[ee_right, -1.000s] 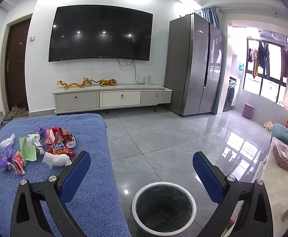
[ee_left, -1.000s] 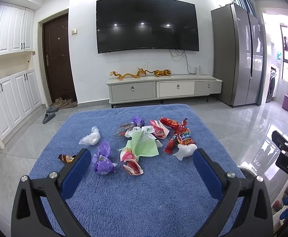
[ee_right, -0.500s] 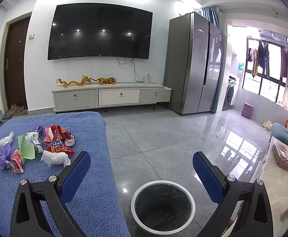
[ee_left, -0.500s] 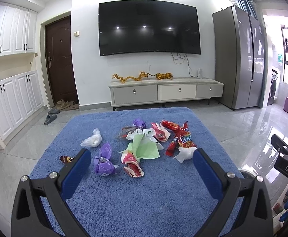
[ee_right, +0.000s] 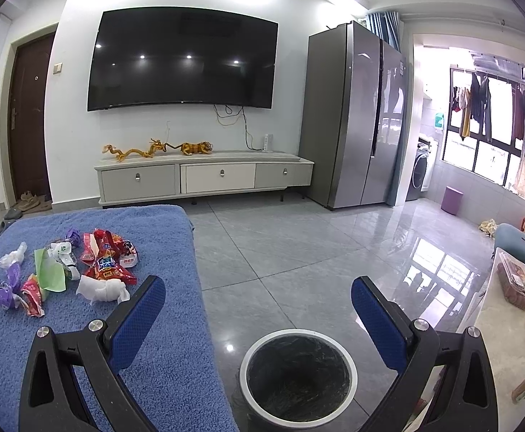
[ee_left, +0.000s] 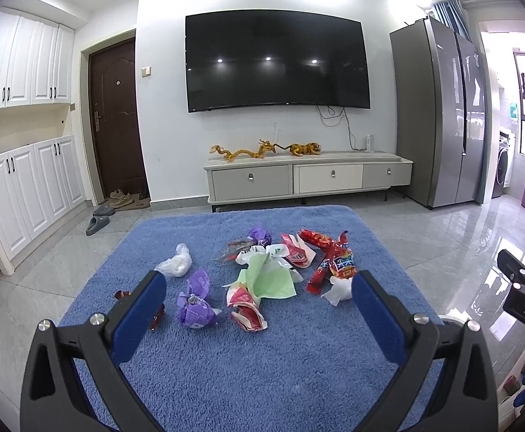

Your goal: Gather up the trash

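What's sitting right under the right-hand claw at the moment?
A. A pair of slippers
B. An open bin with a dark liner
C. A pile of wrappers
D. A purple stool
B: in the right wrist view the round bin stands on the tiled floor just below the open right gripper, while the wrappers lie off to the side on the blue cloth.

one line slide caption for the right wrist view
Open right claw above the bin, wrappers on the blue towel.

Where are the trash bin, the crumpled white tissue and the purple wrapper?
trash bin point(ee_right: 348, 354), right wrist view, on its white rim.
crumpled white tissue point(ee_right: 104, 291), right wrist view, on its middle.
purple wrapper point(ee_left: 194, 310), left wrist view, on its crumpled body.
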